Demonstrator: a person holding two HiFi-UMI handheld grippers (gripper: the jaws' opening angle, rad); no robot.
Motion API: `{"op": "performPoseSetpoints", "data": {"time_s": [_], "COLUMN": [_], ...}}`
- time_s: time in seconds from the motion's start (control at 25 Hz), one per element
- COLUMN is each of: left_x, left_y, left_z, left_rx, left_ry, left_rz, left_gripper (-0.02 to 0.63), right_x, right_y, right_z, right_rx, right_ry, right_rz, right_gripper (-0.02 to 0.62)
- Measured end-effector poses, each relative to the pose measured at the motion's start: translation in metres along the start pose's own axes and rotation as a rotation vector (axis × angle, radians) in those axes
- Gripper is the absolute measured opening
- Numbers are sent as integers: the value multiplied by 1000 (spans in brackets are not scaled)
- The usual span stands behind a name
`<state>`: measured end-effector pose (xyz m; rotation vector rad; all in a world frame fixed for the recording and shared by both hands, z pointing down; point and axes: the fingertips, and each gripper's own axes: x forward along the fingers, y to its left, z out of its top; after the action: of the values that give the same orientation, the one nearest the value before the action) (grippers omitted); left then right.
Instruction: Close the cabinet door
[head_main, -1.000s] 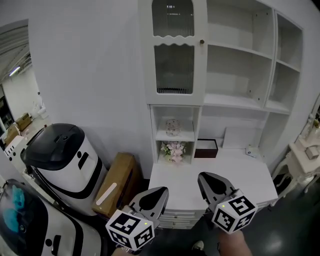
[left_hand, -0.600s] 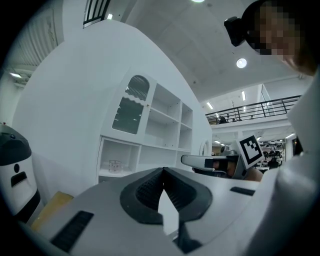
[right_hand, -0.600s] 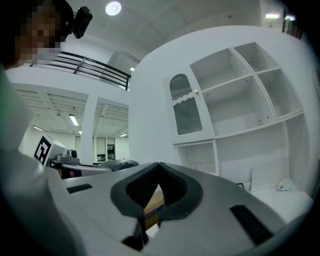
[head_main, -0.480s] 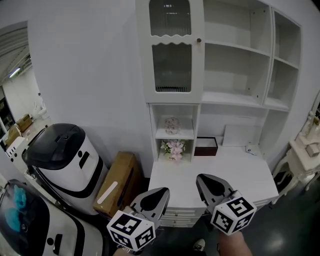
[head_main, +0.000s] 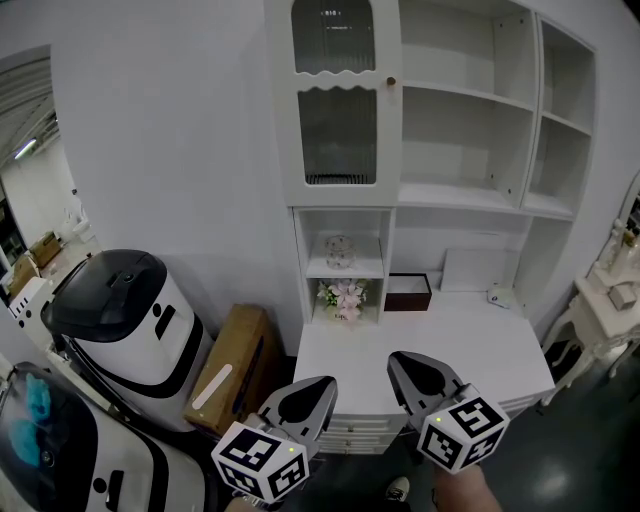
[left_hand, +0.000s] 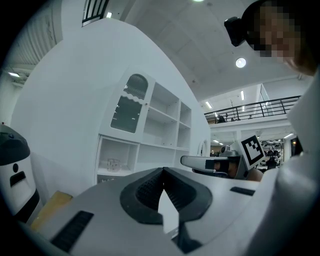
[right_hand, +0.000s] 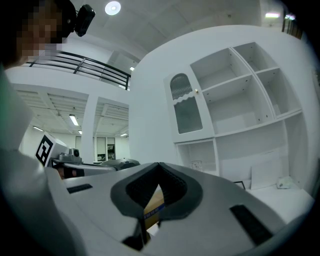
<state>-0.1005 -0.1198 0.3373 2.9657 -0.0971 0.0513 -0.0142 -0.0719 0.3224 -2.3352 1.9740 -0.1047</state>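
The white cabinet door (head_main: 335, 100), with ribbed glass panes and a small knob (head_main: 391, 81), sits at the upper left of the shelf unit and looks flush with its frame. It also shows as a small door (left_hand: 127, 105) in the left gripper view and as the arched door (right_hand: 186, 110) in the right gripper view. Both grippers hang low in front of the desk, far below the door. My left gripper (head_main: 325, 383) and right gripper (head_main: 400, 360) point level, jaws together, holding nothing. The meeting tips show in the gripper views as left gripper (left_hand: 163, 170) and right gripper (right_hand: 159, 164).
A white desk top (head_main: 470, 340) lies under the shelves, with pink flowers (head_main: 345, 297), a dark box (head_main: 407, 291) and a glass jar (head_main: 340, 250) in its niches. At the left stand a white-and-black machine (head_main: 130, 310) and a cardboard box (head_main: 235, 365). A small side table (head_main: 610, 300) stands right.
The head view has drifted a little, so the cabinet sits slightly further left in the picture. Both grippers stay where they were, still shut.
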Motion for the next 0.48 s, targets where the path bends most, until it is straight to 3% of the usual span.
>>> {"op": "performPoseSetpoints", "data": {"time_s": [0.48], "left_x": [-2], "left_y": [-3], "left_z": [0], "left_rx": [7], "left_ry": [1], "left_rz": [-6], "left_gripper": [5], "right_x": [-5], "right_y": [2], "right_z": [3], "right_rx": [-6], "right_ry": [-6], "right_rz": [-4], "right_gripper": [5]}}
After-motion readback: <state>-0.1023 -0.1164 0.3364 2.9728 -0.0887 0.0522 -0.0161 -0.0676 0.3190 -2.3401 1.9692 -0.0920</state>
